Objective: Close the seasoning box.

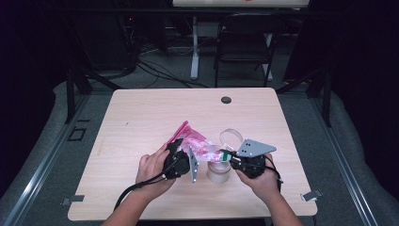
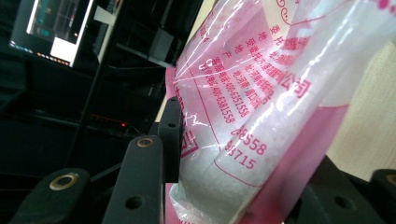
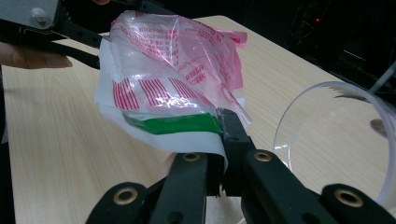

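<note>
A pink and clear plastic bag [image 1: 197, 146] with red print holds white grains and hangs between both grippers above the table [image 1: 141, 113]. My left gripper [image 1: 181, 147] grips the bag's pink end; in the left gripper view the bag [image 2: 261, 93] sits between the jaws of that gripper [image 2: 243, 154], pressed from both sides. My right gripper [image 1: 227, 154] is shut on the bag's other end. In the right gripper view its jaws [image 3: 222, 135] pinch the white and green edge of the bag [image 3: 173, 60], with the left gripper [image 3: 46, 32] beyond it.
A beige cup-like container [image 1: 219, 172] stands on the table under the bag, between the hands. A clear round container [image 1: 230, 138] [image 3: 336, 140] lies just behind the right gripper. A cable hole [image 1: 226, 100] sits near the table's far edge; a chair [image 1: 244, 42] stands beyond.
</note>
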`<state>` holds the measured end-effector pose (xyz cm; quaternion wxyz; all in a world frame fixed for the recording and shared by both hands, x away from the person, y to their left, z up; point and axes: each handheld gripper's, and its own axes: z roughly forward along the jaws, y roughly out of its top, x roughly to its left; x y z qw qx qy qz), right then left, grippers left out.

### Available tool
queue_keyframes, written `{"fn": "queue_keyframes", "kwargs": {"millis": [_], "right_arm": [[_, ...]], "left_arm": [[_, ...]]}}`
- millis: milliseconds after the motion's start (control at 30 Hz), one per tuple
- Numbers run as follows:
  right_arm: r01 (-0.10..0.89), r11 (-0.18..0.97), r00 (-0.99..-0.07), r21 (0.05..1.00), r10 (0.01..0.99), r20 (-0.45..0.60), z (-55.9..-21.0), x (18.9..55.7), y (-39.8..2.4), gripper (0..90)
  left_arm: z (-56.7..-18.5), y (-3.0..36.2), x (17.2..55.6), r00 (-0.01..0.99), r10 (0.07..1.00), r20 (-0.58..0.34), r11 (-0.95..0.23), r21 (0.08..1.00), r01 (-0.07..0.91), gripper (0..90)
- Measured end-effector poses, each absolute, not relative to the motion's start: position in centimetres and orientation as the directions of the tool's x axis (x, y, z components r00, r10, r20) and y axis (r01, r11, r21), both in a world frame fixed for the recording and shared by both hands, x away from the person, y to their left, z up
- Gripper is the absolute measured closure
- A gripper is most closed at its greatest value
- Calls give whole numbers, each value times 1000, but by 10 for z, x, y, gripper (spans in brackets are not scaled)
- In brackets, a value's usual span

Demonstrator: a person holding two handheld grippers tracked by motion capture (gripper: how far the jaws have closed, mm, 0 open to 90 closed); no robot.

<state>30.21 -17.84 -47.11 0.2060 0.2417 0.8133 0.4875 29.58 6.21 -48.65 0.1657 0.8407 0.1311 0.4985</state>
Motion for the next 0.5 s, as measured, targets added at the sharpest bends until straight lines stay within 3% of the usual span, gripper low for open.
{"fn": "queue_keyframes", "kwargs": {"millis": [500], "right_arm": [[185,419,-812,889,575,-102,-473,304,-171,884]], "left_arm": [[-501,70,298,512,465,722,-869,484,106,654]]}}
